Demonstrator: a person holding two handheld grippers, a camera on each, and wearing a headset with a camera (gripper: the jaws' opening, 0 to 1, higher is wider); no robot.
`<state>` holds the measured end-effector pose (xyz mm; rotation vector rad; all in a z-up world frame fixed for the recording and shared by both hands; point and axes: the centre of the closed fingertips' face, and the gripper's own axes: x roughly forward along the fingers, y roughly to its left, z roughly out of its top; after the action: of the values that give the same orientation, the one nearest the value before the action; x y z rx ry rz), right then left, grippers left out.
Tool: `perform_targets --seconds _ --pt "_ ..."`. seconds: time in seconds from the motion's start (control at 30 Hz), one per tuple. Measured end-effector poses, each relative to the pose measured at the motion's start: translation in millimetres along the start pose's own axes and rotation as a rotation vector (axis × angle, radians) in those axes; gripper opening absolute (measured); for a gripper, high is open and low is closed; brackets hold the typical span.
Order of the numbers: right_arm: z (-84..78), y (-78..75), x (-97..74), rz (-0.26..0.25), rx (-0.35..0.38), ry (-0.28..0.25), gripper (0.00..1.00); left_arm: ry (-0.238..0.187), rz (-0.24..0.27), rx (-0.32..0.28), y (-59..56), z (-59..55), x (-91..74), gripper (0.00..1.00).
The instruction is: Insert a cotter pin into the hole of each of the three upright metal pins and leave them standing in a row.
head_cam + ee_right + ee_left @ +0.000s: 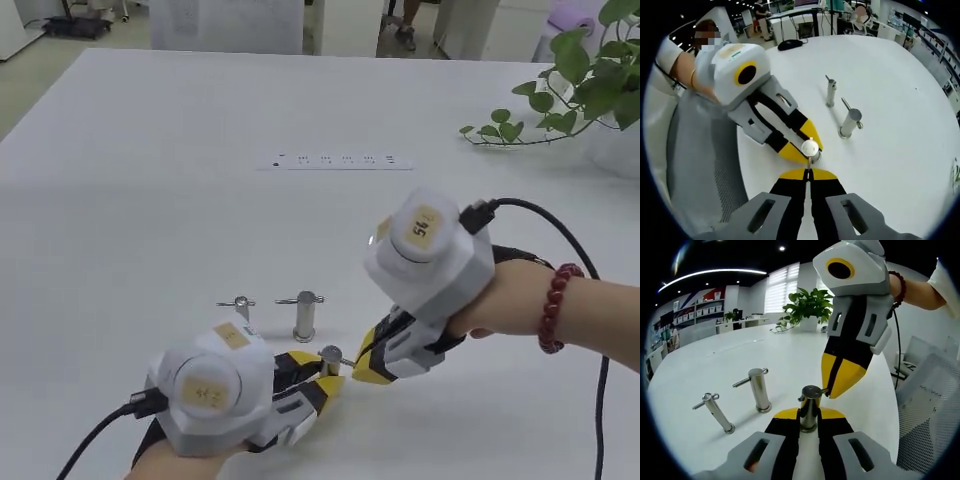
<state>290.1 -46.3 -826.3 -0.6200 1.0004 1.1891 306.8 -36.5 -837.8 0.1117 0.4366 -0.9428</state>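
**Two claws met at the front pin**

The left gripper (809,416) was squeezed shut around the front metal pin (810,399), low in the middle of the left gripper view. The right gripper (809,173) had its jaws pressed together on a thin cotter pin (810,161), right at that pin's top. Behind them stood the second metal pin (304,318) and the third metal pin (242,312), each with a fitted cotter pin (285,299) through it. The white table (200,150) held a power strip (340,160) in the middle and a green plant (590,80) at the upper right. Windows (782,285) and shelves (710,297) lined the room. The yellow tips hid most of the held cotter pin, so I could not tell if it was in the hole.
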Motion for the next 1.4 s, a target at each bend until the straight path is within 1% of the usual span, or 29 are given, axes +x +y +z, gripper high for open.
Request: perform_targets --seconds 0.2,0.6,0.63,0.7,0.87,1.23,1.3,1.4 --pt "1.7 -0.2 -0.1 -0.001 -0.005 -0.002 0.04 -0.001 0.001 0.001 -0.6 0.0 0.0 0.11" --pt "11.1 0.2 3.2 0.001 0.011 -0.039 0.05 -0.002 0.004 -0.001 -0.8 0.2 -0.1 0.11" --pt "10.8 0.4 3.3 0.001 0.01 -0.039 0.07 -0.002 0.004 -0.003 -0.7 0.3 0.0 0.11" --pt "11.2 2.8 3.9 0.006 0.026 -0.051 0.13 -0.002 0.007 -0.002 -0.8 0.4 0.1 0.11" --pt "9.8 4.2 2.9 0.006 0.037 -0.059 0.14 -0.001 0.008 -0.006 -0.5 0.0 0.7 0.11" --pt "-1.6 0.5 -5.3 -0.021 0.044 -0.029 0.14 -0.001 0.01 -0.013 -0.1 -0.1 0.8 0.11" --pt "-4.3 0.9 -6.3 -0.022 0.029 -0.016 0.13 -0.001 0.01 -0.014 0.0 0.0 0.7 0.11" --pt "-4.6 1.5 -6.6 -0.025 0.017 -0.016 0.12 -0.001 0.012 -0.016 0.0 0.1 0.7 0.11"
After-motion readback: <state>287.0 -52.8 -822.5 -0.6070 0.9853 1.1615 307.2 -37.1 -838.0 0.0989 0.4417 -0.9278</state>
